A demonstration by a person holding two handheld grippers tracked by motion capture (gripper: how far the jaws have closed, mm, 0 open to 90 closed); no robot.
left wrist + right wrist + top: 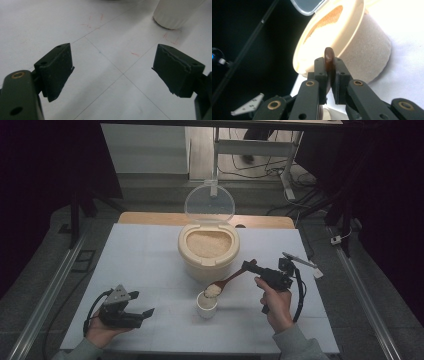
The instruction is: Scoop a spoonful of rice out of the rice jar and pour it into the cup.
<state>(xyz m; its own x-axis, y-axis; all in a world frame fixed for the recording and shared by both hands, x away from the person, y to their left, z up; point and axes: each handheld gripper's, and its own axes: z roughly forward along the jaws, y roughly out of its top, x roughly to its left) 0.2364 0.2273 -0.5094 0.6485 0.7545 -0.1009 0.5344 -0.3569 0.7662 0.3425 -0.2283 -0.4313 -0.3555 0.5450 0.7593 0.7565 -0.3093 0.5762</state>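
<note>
One wooden spoon (pixel 231 278) (heaped, grainy) | right gripper (pixel 248 266) jaws clamp handle | left gripper (pixel 141 304) jaws wide

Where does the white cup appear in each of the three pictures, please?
High view: the white cup stands bottom centre, under the loaded spoon.
Left gripper view: its base sits at the top right.
Right gripper view: its rim peeks at the bottom edge, below the jaws.
Shared landmark: the white table sheet.

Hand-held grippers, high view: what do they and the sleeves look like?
Both are black. The left hand-held gripper carries a grey three-cornered plate and trails a black cable; the right hand-held gripper also trails a black cable. Both sleeves are grey.
</note>
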